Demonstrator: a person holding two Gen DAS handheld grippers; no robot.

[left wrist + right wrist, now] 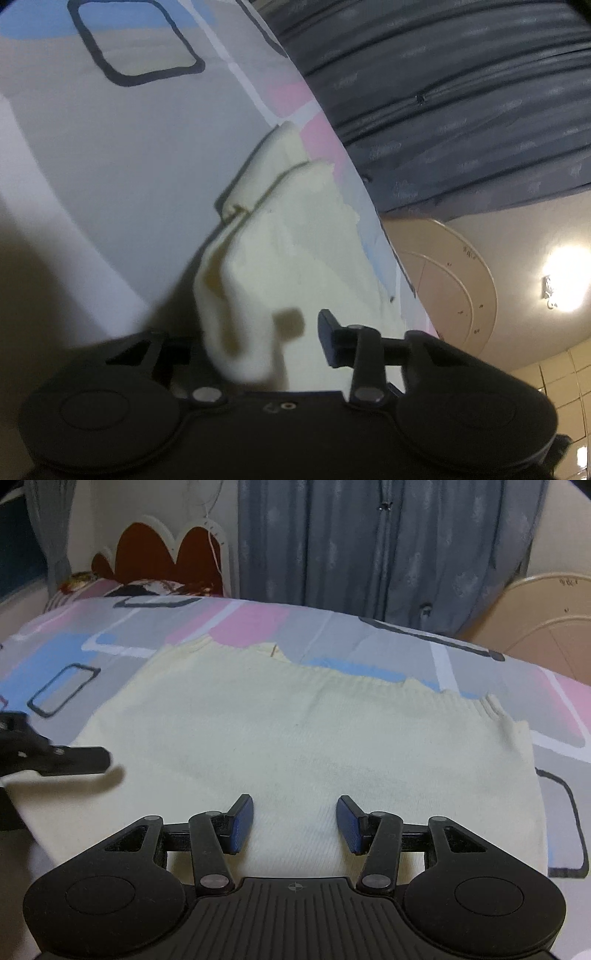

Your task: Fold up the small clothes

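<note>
Cream knit garment (303,746) lies mostly flat on the bed, over the patterned bedsheet (240,627), filling the centre of the right wrist view; ribbed edge runs along its far side, upper middle of frame. Right gripper (294,821) hovers low over the near edge, jaws half open, nothing between the blue pads, no grip yet. Left gripper (288,339) comes in at the left edge of the right wrist view; its own view is rolled and blurred, with a bunched fold of the garment between its jaws, so looks like it's clamped on that corner, jaws narrow. Step in hand, my read: pick up the left side to fold it across. To do it well: get both layers in the pinch, lift just clear of the sheet, carry straight over so the fold line stays parallel to the side edge, right gripper pins the near hem so the body doesn't drag. Risk: knit stretches and slips.
</note>
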